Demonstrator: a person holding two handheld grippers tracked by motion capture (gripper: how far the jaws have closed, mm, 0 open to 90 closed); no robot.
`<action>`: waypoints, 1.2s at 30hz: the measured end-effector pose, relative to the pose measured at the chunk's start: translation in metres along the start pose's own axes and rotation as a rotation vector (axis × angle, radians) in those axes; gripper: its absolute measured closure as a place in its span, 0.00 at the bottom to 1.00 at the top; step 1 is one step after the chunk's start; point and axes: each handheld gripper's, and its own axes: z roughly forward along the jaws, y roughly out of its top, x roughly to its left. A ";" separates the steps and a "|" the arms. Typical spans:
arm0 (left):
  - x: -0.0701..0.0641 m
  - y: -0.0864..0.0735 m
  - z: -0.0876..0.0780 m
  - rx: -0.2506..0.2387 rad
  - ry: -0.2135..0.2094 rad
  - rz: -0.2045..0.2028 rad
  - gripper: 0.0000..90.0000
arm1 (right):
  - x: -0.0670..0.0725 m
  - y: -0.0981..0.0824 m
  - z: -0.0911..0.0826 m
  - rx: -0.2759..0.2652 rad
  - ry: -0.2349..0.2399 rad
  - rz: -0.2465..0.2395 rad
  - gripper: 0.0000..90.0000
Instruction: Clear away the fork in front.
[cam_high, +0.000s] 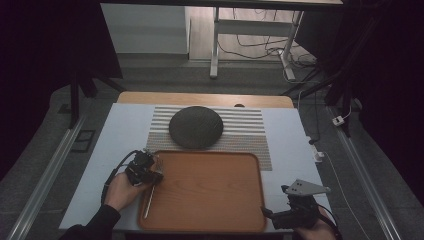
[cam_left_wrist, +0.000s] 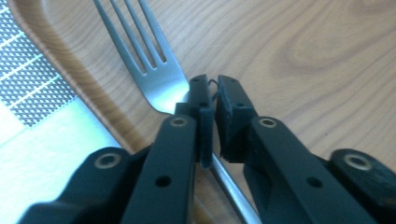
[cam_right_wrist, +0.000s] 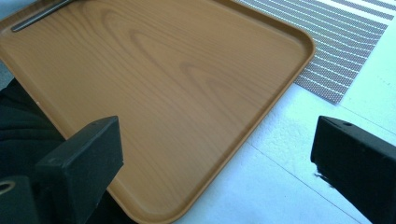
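Note:
A metal fork (cam_high: 149, 201) lies along the left edge of the wooden tray (cam_high: 210, 192), tines pointing away from the person. My left gripper (cam_high: 156, 170) sits over the fork's neck. In the left gripper view the fork (cam_left_wrist: 154, 70) runs between the two black pads of the left gripper (cam_left_wrist: 212, 86), which stand a thin gap apart and flank the neck, resting on the tray (cam_left_wrist: 289, 56). My right gripper (cam_high: 275, 200) is held at the tray's near right corner. Its jaws stand wide open over the tray (cam_right_wrist: 163, 93), and the right gripper (cam_right_wrist: 217, 140) has nothing between them.
A dark round woven mat (cam_high: 195, 127) lies on a striped placemat (cam_high: 245, 131) behind the tray. The placemat (cam_right_wrist: 345, 42) borders the tray's far edge. The white tabletop (cam_high: 125, 130) surrounds both. Desk legs and cables stand on the floor beyond.

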 end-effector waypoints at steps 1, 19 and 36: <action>0.000 0.000 0.000 0.000 -0.002 0.000 0.91 | 0.000 0.000 0.000 0.000 0.001 0.000 0.02; -0.015 0.000 -0.010 -0.082 0.007 0.113 0.42 | 0.000 0.000 0.000 -0.003 0.006 0.002 0.02; -0.036 -0.018 -0.044 -0.214 -0.042 0.148 0.08 | 0.000 0.000 0.000 -0.003 0.003 0.003 0.02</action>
